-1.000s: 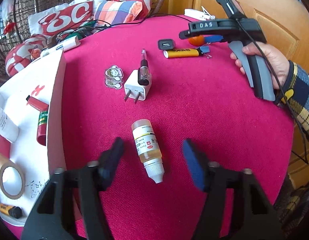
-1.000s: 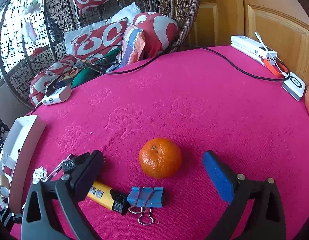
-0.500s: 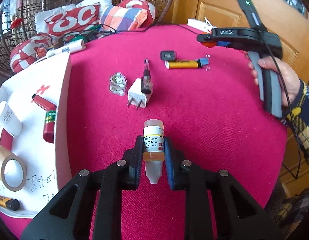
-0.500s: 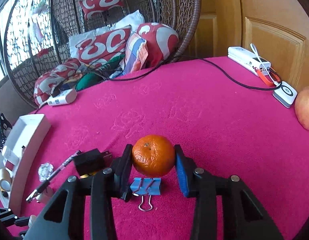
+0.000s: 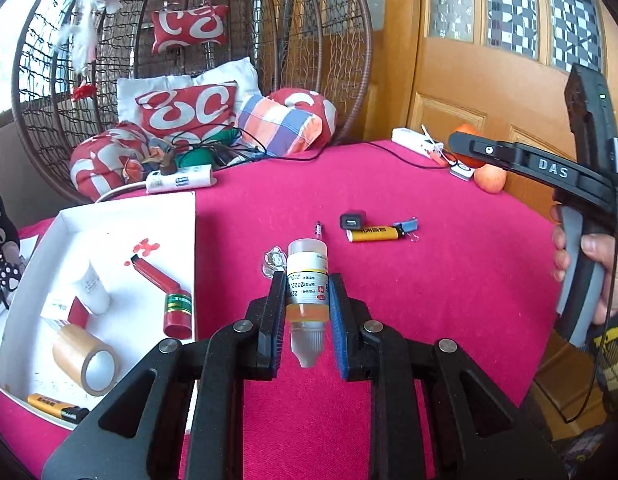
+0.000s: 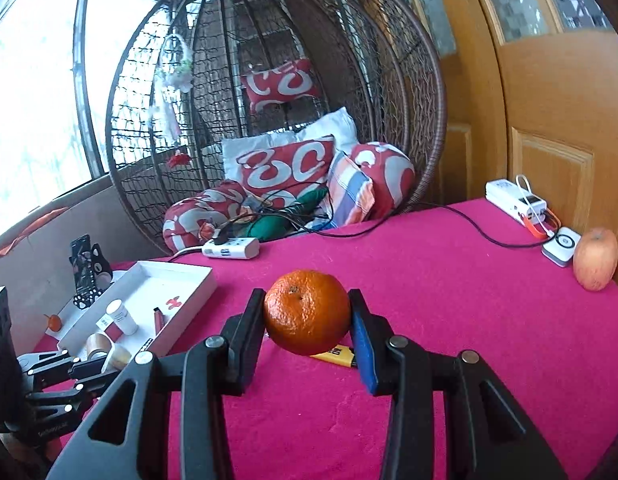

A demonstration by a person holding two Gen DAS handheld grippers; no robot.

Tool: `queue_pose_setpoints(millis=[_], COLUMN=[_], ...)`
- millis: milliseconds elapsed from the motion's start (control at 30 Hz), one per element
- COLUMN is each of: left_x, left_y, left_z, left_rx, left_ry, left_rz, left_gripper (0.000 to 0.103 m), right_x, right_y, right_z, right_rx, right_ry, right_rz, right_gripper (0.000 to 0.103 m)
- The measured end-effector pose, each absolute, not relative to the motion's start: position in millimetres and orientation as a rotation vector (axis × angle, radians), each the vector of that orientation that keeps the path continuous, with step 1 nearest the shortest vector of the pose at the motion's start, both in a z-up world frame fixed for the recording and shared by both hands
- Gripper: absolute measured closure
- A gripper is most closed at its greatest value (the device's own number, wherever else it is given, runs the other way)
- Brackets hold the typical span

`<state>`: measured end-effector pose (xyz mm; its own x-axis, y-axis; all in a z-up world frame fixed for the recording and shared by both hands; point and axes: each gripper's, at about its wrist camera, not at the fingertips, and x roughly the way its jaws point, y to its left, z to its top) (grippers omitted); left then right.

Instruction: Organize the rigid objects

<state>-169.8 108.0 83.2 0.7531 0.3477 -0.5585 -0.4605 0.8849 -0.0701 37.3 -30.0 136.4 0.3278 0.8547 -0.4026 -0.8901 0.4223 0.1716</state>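
Left gripper (image 5: pixel 307 312) is clamped on a small dropper bottle (image 5: pixel 307 280) at lower centre of the left wrist view, bottle cap pointing toward the camera, held clear of the pink tablecloth (image 5: pixel 429 280). Right gripper (image 6: pixel 307 320) is clamped on an orange (image 6: pixel 307 312) at centre of the right wrist view, above a yellow lighter (image 6: pixel 336 356). White tray (image 5: pixel 185 216) sits at lower left of the left wrist view, holding a tape roll (image 5: pixel 87 356) and a red tube (image 5: pixel 165 288).
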Motion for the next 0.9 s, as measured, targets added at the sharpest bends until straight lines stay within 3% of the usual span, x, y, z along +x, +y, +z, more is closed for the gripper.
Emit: queue_pose_setpoints(millis=[900], left_x=[-221.9], left_y=[133.9], left_z=[89.4], left_rx=[-0.310], left_ry=[0.470], left_rz=[0.512], left_gripper=[0.084], right_x=[-28.4], right_y=[5.4], right_z=[146.0], right_rx=[-0.131], right_ry=[0.492], right_rz=[1.338], right_gripper=[0.063])
